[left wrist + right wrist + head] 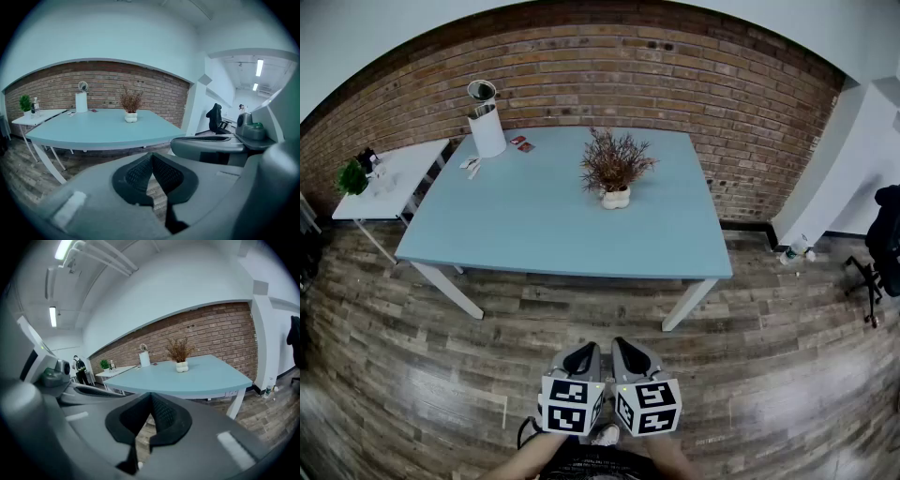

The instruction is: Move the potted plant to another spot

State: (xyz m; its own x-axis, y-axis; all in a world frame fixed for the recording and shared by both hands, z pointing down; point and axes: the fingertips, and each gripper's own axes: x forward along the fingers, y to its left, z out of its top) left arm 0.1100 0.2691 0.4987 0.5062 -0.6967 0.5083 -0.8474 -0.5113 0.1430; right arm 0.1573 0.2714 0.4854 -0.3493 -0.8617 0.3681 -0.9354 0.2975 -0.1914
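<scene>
The potted plant (615, 169), dry reddish-brown twigs in a small cream pot, stands on the light blue table (534, 234), right of its middle. It also shows far off as the potted plant (131, 105) in the left gripper view and the potted plant (180, 354) in the right gripper view. Both grippers hang side by side over the wooden floor, well short of the table's near edge. My left gripper (585, 354) is shut with nothing in it, as is the left gripper (151, 157) in its own view. My right gripper (621, 349) is shut and empty, like the right gripper (150, 397).
A white cylinder with a round mirror (485, 120) and small items (522, 143) sit at the table's far left. A white side table (389, 173) with a green plant (352, 177) stands left. A brick wall runs behind. A black chair (883, 246) is at the right.
</scene>
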